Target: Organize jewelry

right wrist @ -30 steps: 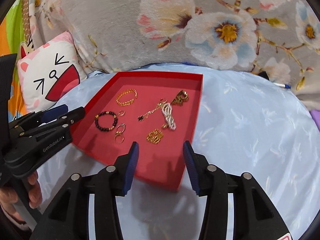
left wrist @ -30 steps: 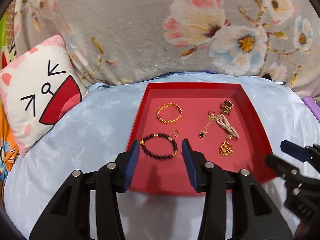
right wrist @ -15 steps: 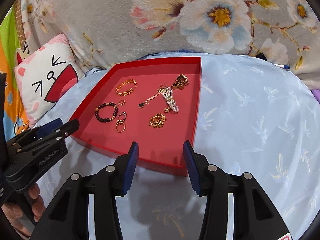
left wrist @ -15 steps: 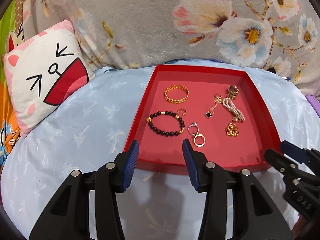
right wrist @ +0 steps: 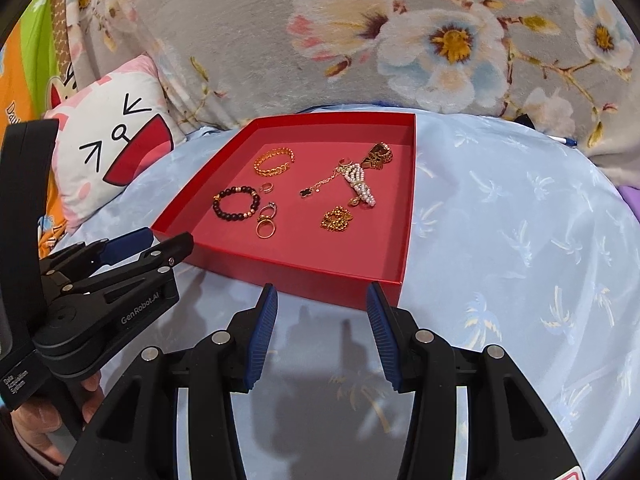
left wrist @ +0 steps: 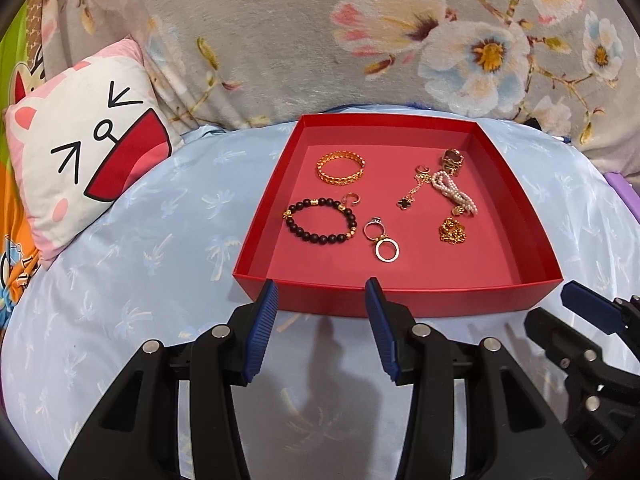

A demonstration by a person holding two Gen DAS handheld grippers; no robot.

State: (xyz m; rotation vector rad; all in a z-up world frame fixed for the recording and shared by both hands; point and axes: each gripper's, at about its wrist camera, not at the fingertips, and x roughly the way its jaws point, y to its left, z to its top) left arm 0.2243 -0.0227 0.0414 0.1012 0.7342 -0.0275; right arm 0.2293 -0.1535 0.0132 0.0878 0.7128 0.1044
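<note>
A red tray [left wrist: 396,300] [right wrist: 320,276] lies on the pale blue sheet. In it lie a black bead bracelet [left wrist: 320,220] [right wrist: 236,203], a gold chain bracelet [left wrist: 340,166] [right wrist: 274,161], two rings [left wrist: 382,240] [right wrist: 266,220], a pearl piece [left wrist: 454,192] [right wrist: 362,186], a gold chain heap [left wrist: 453,231] [right wrist: 336,218] and a clover charm [left wrist: 406,202]. My left gripper [left wrist: 322,304] is open and empty in front of the tray's near wall. My right gripper [right wrist: 322,308] is open and empty at the tray's near right corner.
A cat-face cushion [left wrist: 80,144] [right wrist: 108,148] rests at the left. A grey floral blanket [left wrist: 360,40] [right wrist: 400,40] rises behind the tray. The left gripper shows in the right wrist view [right wrist: 152,244], and the right gripper in the left wrist view [left wrist: 568,312].
Both grippers have drawn back from above the tray to in front of its near wall. The two rings, hidden a second ago in the left view, now show.
</note>
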